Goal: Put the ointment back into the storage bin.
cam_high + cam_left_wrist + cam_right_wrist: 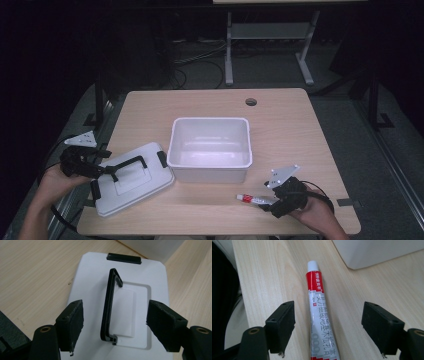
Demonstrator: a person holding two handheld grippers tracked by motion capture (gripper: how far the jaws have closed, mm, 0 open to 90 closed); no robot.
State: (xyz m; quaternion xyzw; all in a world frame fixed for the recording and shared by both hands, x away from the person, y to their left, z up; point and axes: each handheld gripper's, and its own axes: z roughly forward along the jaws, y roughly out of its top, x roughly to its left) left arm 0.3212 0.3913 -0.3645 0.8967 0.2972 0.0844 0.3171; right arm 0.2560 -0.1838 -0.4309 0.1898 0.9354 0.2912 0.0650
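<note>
A white lid (142, 186) with a raised black handle (128, 164) lies flat at the table's front left. My left gripper (103, 170) hovers over its left end, open. In the left gripper view the handle (109, 307) stands between the jaws of my left gripper (115, 307), clear of both pads. A red and white ointment tube (250, 198) lies near the front edge, white cap to the left. My right gripper (272, 202) is open at its tail end. In the right gripper view the tube (319, 312) runs between the wide jaws of my right gripper (329, 308), untouched.
An empty white box (210, 120) stands open in the middle of the wooden table (290, 130), between lid and tube. Its corner (374, 252) shows just beyond the tube's cap. A cable hole (251, 102) sits near the far edge. A person's hands hold both grippers.
</note>
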